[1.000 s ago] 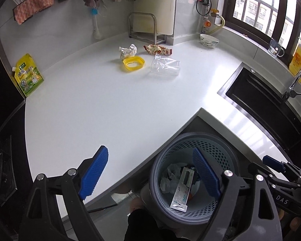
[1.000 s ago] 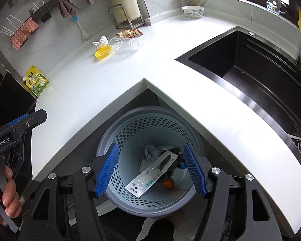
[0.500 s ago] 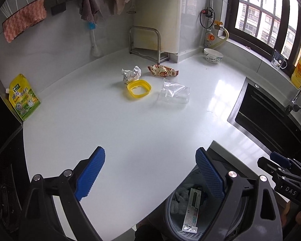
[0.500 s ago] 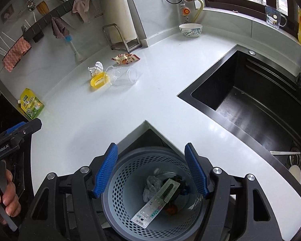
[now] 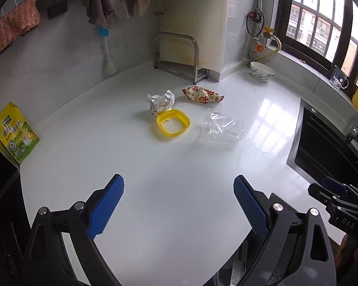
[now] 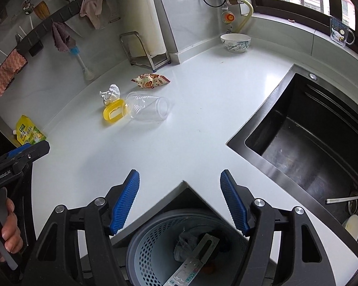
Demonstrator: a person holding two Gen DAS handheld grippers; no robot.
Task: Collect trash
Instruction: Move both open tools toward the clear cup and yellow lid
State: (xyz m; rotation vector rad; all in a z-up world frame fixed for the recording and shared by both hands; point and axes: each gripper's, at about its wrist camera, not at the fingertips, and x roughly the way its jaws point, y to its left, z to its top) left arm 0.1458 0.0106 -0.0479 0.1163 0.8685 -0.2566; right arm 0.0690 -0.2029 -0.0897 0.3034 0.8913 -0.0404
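Four pieces of trash lie together at the back of the white counter (image 5: 179, 162): a crumpled wrapper (image 5: 161, 101), a printed snack bag (image 5: 202, 95), a yellow square lid ring (image 5: 173, 125) and a clear plastic cup (image 5: 222, 127) on its side. The right wrist view shows the same cup (image 6: 148, 109) and lid ring (image 6: 114, 112). My left gripper (image 5: 179, 181) hovers open over bare counter, well short of them. Open too, my right gripper (image 6: 179, 174) hangs above the counter's inner corner. Below it stands the grey perforated bin (image 6: 150, 243), holding a blister pack (image 6: 193, 262) and a crumpled bag.
A black sink (image 6: 310, 138) lies to the right, with chopsticks and a dish in it. A yellow-green pouch (image 5: 18, 135) leans at the left edge. A bowl (image 5: 262, 71), a metal rack (image 5: 176, 54) and a hanging brush line the back wall.
Both grippers have moved forward from above the bin, out over the counter toward the trash. The bin has slid to the bottom of both views. The left jaws stand a little wider.
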